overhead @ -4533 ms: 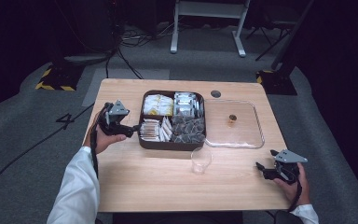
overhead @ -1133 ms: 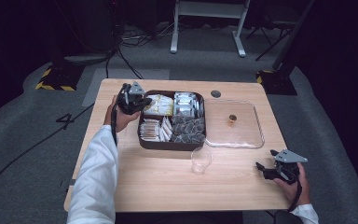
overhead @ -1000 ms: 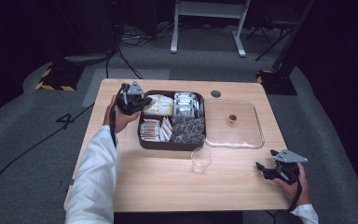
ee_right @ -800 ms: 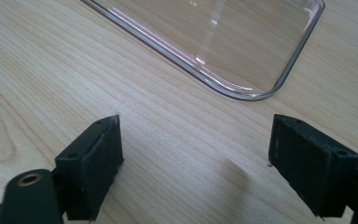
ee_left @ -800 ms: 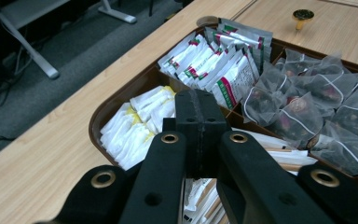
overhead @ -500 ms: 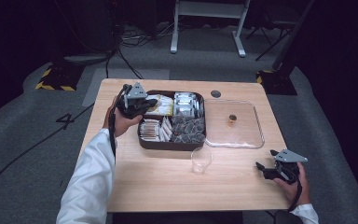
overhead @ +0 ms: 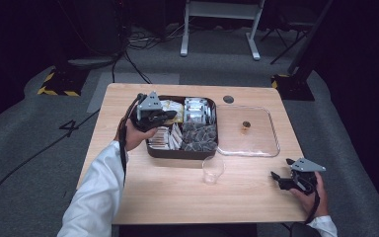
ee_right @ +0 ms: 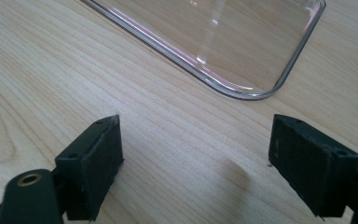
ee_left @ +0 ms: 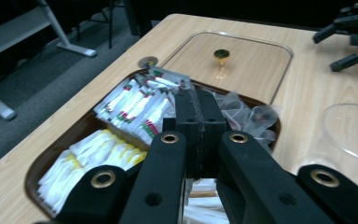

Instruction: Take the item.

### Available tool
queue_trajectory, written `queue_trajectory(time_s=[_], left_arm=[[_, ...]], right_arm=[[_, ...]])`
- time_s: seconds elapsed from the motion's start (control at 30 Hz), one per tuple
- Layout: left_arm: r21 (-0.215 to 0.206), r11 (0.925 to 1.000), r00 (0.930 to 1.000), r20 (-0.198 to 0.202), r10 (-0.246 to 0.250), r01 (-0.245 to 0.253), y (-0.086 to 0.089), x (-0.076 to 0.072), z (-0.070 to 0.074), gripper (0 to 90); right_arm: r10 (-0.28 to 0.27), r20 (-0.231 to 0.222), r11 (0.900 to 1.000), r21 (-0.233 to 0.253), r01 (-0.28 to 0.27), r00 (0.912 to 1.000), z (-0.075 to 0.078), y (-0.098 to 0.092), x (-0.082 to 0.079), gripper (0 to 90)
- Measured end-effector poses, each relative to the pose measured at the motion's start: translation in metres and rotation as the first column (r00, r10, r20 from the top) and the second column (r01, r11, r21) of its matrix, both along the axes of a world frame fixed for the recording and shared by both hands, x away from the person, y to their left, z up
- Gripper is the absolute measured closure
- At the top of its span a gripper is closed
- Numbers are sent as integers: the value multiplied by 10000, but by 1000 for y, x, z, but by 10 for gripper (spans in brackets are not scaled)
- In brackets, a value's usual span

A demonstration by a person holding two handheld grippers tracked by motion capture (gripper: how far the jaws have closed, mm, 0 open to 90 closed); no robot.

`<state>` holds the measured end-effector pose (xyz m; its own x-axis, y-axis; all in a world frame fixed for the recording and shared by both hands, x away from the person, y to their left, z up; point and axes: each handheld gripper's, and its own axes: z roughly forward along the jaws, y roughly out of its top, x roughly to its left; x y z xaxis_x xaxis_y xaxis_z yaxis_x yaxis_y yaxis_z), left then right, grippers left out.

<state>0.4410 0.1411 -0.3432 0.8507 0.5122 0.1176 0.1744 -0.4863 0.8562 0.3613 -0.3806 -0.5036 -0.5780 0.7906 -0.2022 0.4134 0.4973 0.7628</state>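
Tray [overhead: 181,153] under L gripper [ee_left: 198,122] (jaws pressed together); R gripper [ee_right: 193,158] apart.

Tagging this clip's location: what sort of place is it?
Likely a lab or studio set up for recording, not a kitchen. A lone wooden table stands on grey carpet with hazard tape and loose cables, against dark surroundings. On it, a tray of sachets.

a wooden table [overhead: 168,197] carries a dark tray [overhead: 177,153], clear lid [overhead: 261,143] and clear cup [overhead: 212,170].
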Motion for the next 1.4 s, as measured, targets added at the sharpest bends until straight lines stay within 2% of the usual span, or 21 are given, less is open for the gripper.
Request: queue_trajectory(time_s=[0.07,0.4,0.67,1.03,1.07,1.23,1.4], left_arm=[[58,9999,10000,5,-87,87,-4,-3,-1,900],[-179,9982,9983,-136,-568,566,-16,-19,-7,900],[-265,9945,9943,-276,-1025,1018,-28,-29,-14,900],[-380,9819,9815,-418,-1869,1853,-52,-42,-24,900],[-299,9810,9804,-405,-1930,1919,-54,-43,-25,900],[-425,9760,9749,-552,-2159,2137,-62,-44,-29,900],[-473,9682,9664,-655,-2484,2456,-72,-46,-34,900]], right_arm=[[-2,-8,10000,15,2,10000,0,0,0,178],[6,5,10000,11,-6,10000,0,0,0,178],[5,-7,10000,20,-5,10000,0,0,0,178],[3,4,10000,15,-3,10000,0,0,0,178],[-4,-8,10000,18,4,10000,0,0,0,178],[-2,-4,10000,13,2,10000,0,0,0,178],[-2,1,10000,9,2,10000,0,0,0,178]])
